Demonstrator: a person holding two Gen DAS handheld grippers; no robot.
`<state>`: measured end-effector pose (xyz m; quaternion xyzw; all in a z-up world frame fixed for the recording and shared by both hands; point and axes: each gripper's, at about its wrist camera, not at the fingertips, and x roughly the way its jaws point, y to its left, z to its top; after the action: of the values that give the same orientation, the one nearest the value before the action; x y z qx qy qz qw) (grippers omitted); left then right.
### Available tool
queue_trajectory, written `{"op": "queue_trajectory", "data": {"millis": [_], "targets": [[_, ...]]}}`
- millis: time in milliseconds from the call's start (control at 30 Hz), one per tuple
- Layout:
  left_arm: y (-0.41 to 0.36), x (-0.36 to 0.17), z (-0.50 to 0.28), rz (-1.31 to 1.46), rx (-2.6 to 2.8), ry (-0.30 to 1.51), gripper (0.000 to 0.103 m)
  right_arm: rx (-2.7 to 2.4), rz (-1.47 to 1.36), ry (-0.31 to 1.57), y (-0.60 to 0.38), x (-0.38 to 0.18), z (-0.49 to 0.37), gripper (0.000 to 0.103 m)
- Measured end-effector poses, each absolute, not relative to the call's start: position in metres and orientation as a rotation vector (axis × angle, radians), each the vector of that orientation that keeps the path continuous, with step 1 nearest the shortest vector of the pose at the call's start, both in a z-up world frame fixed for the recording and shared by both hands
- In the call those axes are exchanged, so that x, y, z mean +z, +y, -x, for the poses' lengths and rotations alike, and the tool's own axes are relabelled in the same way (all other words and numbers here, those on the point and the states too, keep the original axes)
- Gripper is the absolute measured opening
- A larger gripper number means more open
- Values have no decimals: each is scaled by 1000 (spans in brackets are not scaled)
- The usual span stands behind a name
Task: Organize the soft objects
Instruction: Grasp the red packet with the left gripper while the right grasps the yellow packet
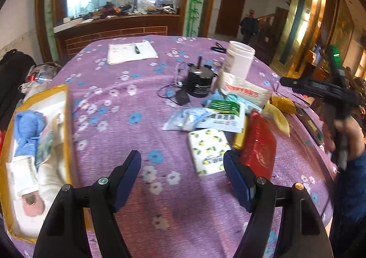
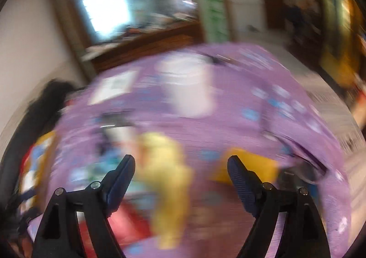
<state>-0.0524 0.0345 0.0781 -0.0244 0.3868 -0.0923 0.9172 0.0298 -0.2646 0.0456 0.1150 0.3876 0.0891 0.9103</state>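
My left gripper (image 1: 181, 153) is open over the purple flowered tablecloth (image 1: 128, 102), with nothing between its fingers. A lemon-print tissue pack (image 1: 208, 150) lies just ahead of its right finger, beside a red pack (image 1: 258, 145). Behind them sit a yellow cloth (image 1: 278, 116), plastic packets (image 1: 205, 116) and a white bag with red print (image 1: 244, 90). At the left, a cardboard box (image 1: 66, 120) holds a blue towel (image 1: 27, 129) and white soft items. The right wrist view is badly blurred. My right gripper (image 2: 181, 159) is open above the yellow cloth (image 2: 167, 177), not pressing on it.
A black can (image 1: 200, 81) with a cable, a white jar (image 1: 240, 58) and a paper pad with a pen (image 1: 131, 50) stand farther back. A hand (image 1: 343, 129) holds the right gripper at the table's right edge. A person (image 1: 249, 24) stands by a far door.
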Motion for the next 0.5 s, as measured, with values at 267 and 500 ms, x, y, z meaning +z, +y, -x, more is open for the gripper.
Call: {"op": "queue_trajectory", "data": {"millis": [267,500], "targets": [[25,71,54,43,-227,811,74,114,-353,928,-311,3,-61,85],[39,74,59,68,-233,810,74,333,-409,979,-294,14,-30,86]]}}
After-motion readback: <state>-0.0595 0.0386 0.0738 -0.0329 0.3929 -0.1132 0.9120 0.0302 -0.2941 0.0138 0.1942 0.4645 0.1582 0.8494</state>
